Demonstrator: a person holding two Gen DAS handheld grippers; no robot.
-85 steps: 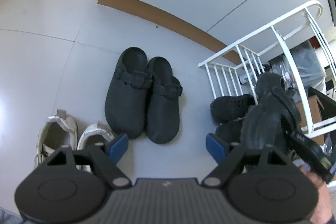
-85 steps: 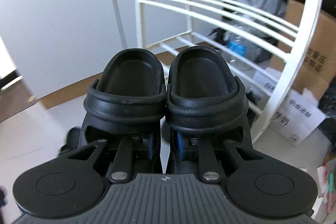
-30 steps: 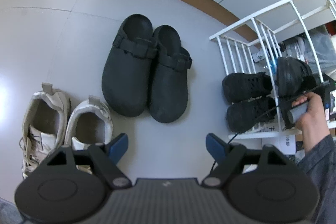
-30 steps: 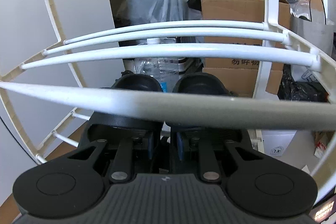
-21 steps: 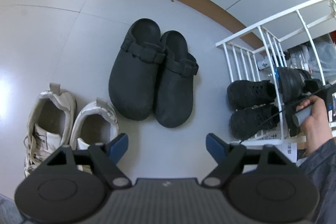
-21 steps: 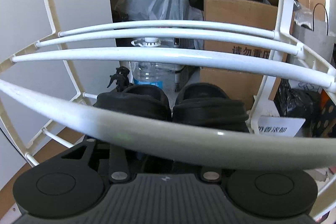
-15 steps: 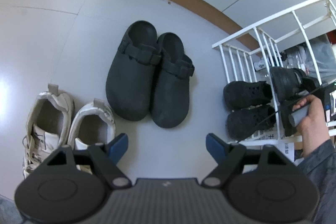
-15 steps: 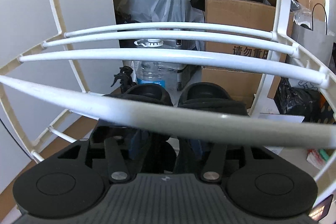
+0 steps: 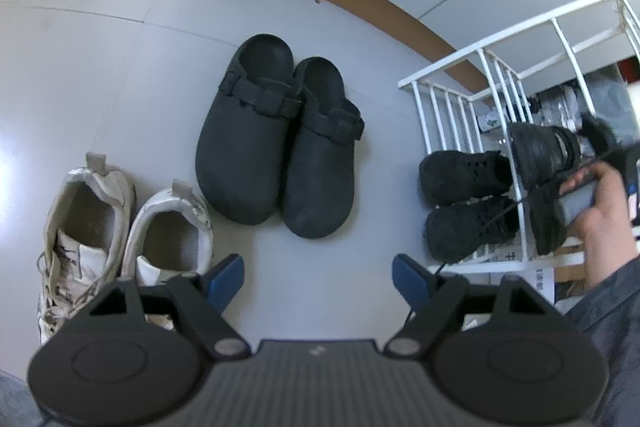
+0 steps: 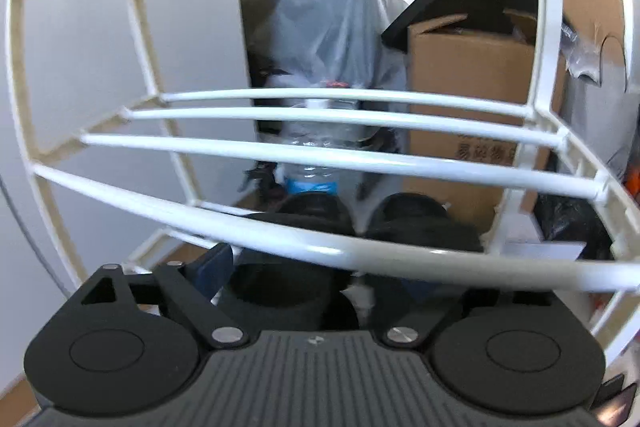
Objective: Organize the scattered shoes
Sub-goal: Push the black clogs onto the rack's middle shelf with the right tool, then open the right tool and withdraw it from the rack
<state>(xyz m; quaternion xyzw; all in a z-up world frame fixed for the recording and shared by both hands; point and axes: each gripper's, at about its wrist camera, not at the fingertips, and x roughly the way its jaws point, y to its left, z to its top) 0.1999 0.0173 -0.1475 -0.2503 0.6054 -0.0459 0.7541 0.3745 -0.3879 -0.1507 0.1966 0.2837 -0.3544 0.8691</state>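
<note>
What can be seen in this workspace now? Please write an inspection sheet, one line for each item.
Surface: pale grey tiled floor, with a brown skirting strip at the wall.
Job's things: pair of black strapped clogs and pair of worn white sneakers on the floor; pair of black mesh shoes on the white wire shoe rack; pair of black rubber slippers on a rack shelf.
Clutter: brown cardboard box, clear water bottle, plastic-covered item behind the rack.
Grippers: left gripper open, empty, above the floor; right gripper jaws opening, slipper heels between them.
Cables: thin black cable by the right hand.
Surroundings: white wall.
</note>
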